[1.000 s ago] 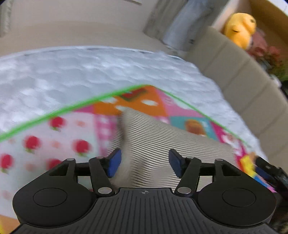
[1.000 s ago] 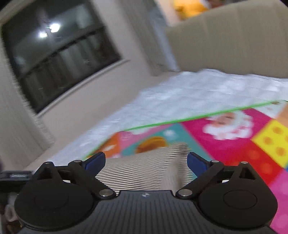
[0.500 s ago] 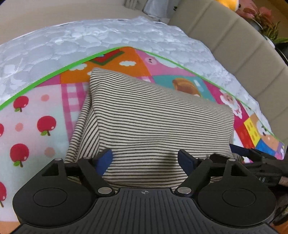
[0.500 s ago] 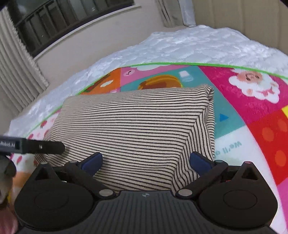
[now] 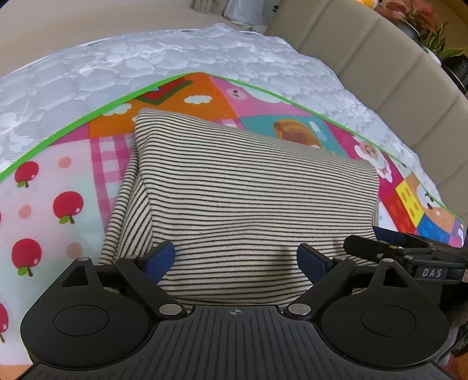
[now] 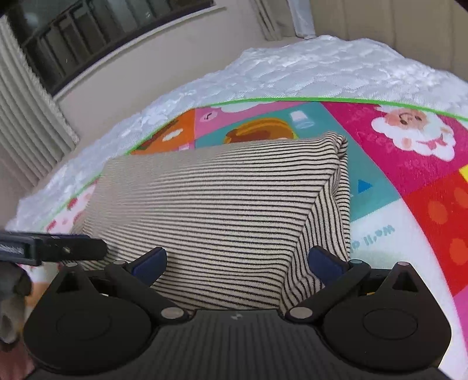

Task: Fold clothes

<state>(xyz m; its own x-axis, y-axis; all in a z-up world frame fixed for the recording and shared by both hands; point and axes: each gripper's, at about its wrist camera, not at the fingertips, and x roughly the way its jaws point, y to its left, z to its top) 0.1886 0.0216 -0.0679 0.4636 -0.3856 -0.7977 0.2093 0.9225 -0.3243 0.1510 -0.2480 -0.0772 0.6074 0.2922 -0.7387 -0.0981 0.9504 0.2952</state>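
A cream garment with thin black stripes (image 5: 248, 190) lies folded into a thick rectangle on a colourful play mat (image 5: 58, 181). My left gripper (image 5: 235, 255) hovers over its near edge. Its jaws are opening, with the cloth under the gap and the blue pads (image 5: 159, 258) not pressing it. My right gripper (image 6: 237, 260) stands open over the near right corner of the striped garment (image 6: 222, 204), pads clear of the cloth. Each gripper shows in the other's view: the right gripper's fingertips (image 5: 377, 242) and the left gripper's fingertips (image 6: 76, 248).
The mat lies on a white quilted bed cover (image 5: 175, 52). A beige padded headboard (image 5: 380, 58) curves behind it, with plants (image 5: 424, 26) beyond. A dark window (image 6: 87, 29) and a beige wall stand past the bed's far side.
Both grippers have tipped downward and sunk toward the garment, which now lies still and sharp in view. The left jaws have spread wider; the right jaws stay wide apart.
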